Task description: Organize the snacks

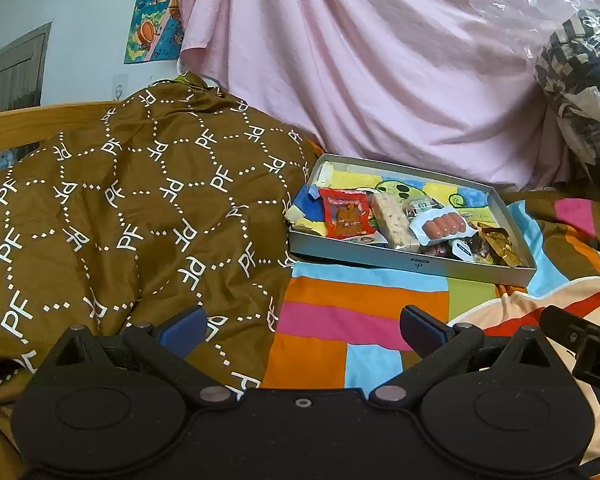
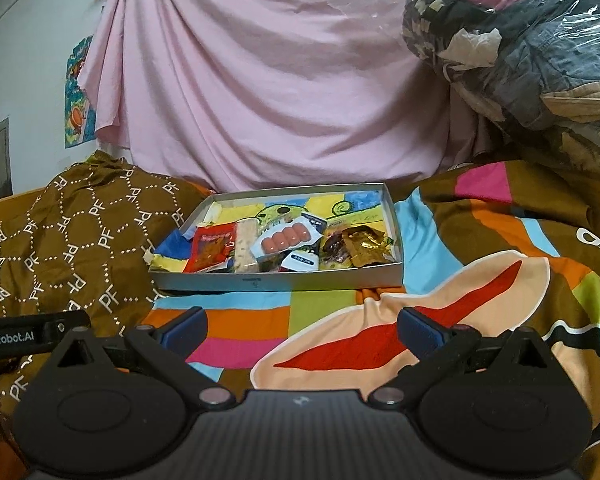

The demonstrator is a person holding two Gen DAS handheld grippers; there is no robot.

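Both hand-held grippers hover low over the bed, well short of the snacks: the left hand-held gripper (image 1: pixel 302 326) has its fingers spread wide with nothing between them, and the right hand-held gripper (image 2: pixel 302 326) is likewise wide and empty. The snacks sit in a shallow grey box (image 2: pixel 276 280) resting on the colourful patchwork bedspread (image 2: pixel 480 288), just beside a rumpled brown blanket (image 1: pixel 120 208) printed with letters. Inside the box, crowded toward its near side, lie a red packet (image 2: pixel 211 249), a pale rice bar (image 2: pixel 245 246), a pack of small sausages (image 2: pixel 284 242), a gold wrapper (image 2: pixel 366 247) and a few smaller packets partly hidden under the others. Behind everything hangs a pink sheet (image 2: pixel 268 80), with a clear bag of clothes (image 2: pixel 520 48) off to the right. The likely trouble is the footing: the box stands on soft, uneven bedding, so a downward push on one rim could tip it or slide it toward the blanket and spill the packets. The packets overlap, so closing on one could drag a neighbour along or pinch two at once. The wrappers look slick and thin, and a grip on an edge alone might slip, while a hard squeeze could crush the rice bar.
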